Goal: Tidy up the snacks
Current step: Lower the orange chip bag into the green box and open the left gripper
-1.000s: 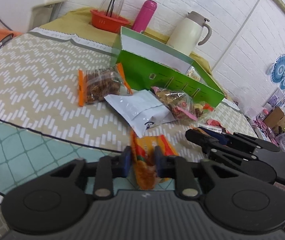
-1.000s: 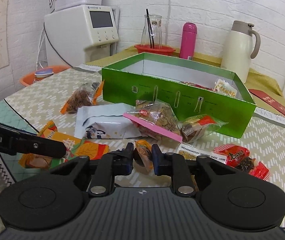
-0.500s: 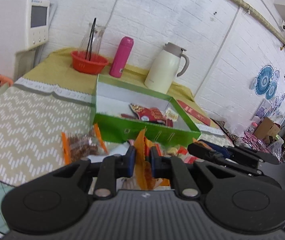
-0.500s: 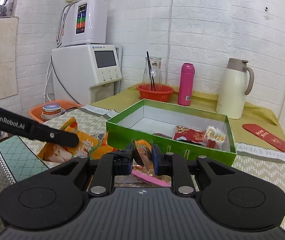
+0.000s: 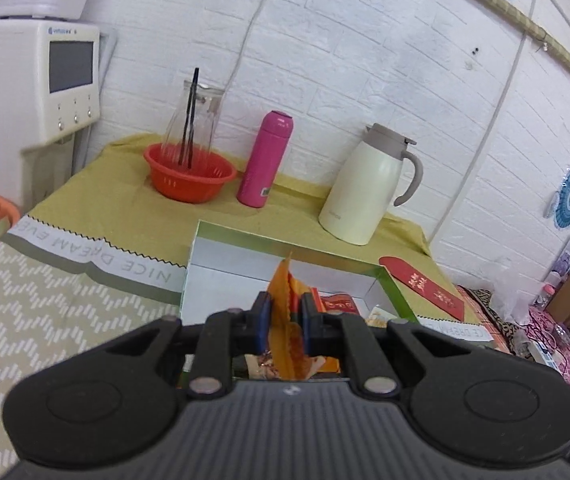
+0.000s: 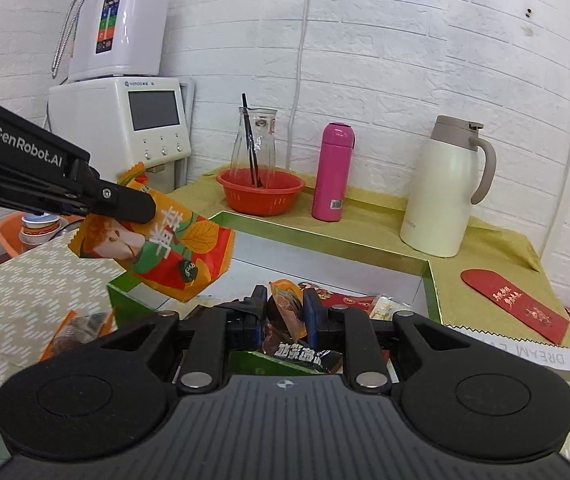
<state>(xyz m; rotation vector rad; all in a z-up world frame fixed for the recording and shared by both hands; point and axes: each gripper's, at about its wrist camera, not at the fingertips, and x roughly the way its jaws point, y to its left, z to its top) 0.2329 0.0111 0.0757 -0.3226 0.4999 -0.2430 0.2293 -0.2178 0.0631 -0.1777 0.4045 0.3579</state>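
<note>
1. Across the patterned table [image 6: 25, 300], the green box [image 6: 431, 280] stood open toward the far side, a few red and pale packets already lying in its right end; this was the carrying step, both hands bringing a snack over the box.
2. Left of centre, the left gripper [image 6: 141, 208] was clamped tight on the top edge of an orange snack bag [image 6: 173, 252], which hung tilted above the box's near-left corner.
3. Nearer, the right gripper [image 6: 283, 312] was pinched on a small dark snack packet [image 6: 285, 320], held just above the box's near wall.
4. Beyond the box, a cream jug [image 6: 441, 196], pink bottle [image 6: 335, 172] and red bowl [image 6: 261, 196] stood well apart from it.
5. Judged next: each packet wanted moving further over the bare white floor of the box, lowering, then releasing, without the two bags colliding.
</note>
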